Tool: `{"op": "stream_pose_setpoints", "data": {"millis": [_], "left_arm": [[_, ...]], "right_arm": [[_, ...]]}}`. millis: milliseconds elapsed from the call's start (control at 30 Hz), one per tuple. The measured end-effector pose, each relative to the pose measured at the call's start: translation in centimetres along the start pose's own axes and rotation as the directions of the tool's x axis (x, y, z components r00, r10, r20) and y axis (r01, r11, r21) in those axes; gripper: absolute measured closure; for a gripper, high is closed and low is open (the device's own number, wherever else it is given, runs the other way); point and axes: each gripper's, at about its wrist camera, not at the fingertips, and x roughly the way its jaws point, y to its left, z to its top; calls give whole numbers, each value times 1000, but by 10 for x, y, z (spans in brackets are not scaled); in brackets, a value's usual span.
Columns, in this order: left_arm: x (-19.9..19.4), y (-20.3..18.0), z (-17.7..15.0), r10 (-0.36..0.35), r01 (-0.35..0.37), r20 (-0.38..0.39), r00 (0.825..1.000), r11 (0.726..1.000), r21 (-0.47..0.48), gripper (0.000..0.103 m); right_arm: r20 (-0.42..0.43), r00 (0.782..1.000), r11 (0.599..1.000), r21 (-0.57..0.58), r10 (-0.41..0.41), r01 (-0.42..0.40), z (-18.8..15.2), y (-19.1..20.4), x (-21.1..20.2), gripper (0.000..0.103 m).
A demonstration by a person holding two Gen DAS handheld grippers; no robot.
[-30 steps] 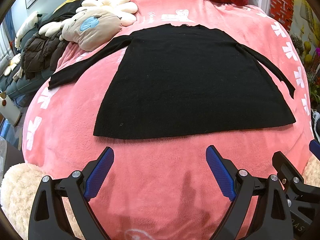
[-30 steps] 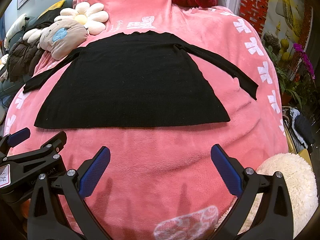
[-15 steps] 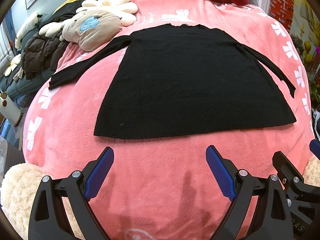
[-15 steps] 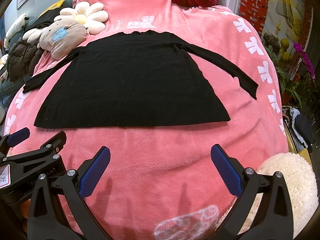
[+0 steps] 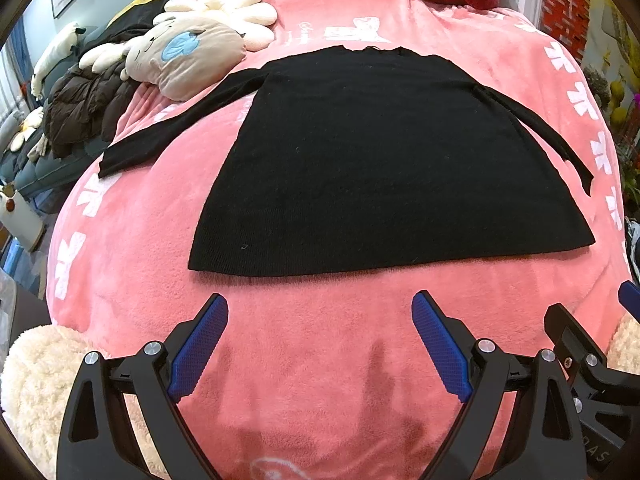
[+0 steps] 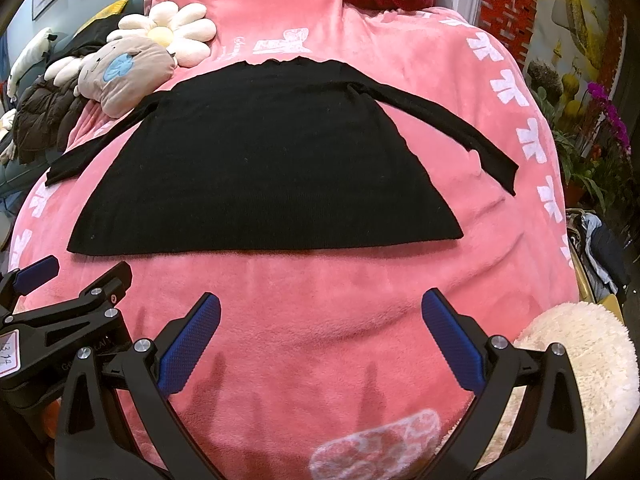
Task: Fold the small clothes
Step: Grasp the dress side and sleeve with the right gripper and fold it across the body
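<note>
**A:** What worries you from here?

**B:** Mostly the fabric. I've got the black knit top (image 5: 384, 164) lying flat on the pink blanket (image 5: 320, 360), neckline at the far end, hem toward me, both sleeves spread out to left and right. It looks thin and limp, so if I pinch only the top layer at the hem, I'd guess the bottom layer stays behind and the fold comes out crooked. The plush blanket is the other risk: a finger driven too deep could catch the pile and drag the bedding along with the garment.

**A:** Anything crowding it?

**B:** The beige plush pillow (image 5: 188, 60) sits just beside the left sleeve (image 5: 168, 132) at the far left (a careless swing of that sleeve could snag it). The right sleeve (image 6: 452, 124) runs out toward the blanket's right edge, so it might slide off if nudged.

**A:** And the jaws?

**B:** On my left gripper (image 5: 320, 340) they stand wide apart, holding nothing, hovering over bare blanket just near of the hem. My right gripper (image 6: 320, 340) is the same: spread wide, empty, touching no cloth. The two sit side by side; each camera catches the other at its frame edge.
</note>
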Motion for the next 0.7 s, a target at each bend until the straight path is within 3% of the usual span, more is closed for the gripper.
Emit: {"op": "stream_pose_setpoints", "data": {"millis": [367,533,700], "left_arm": [[-2,0,11,29,-29,-7,1000,1000,4,11],[1,-3,38,35,-35,-35,999,999,4,11],[21,-11,72,39,-39,-104,994,999,0,11]], "right_arm": [[-34,999,1000,23,12,-11,20,-11,9,5],[-18,1000,998,59,-11,12,61,-48,20,5],[-17,999,990,132,-49,51,116,-118,56,5]]}}
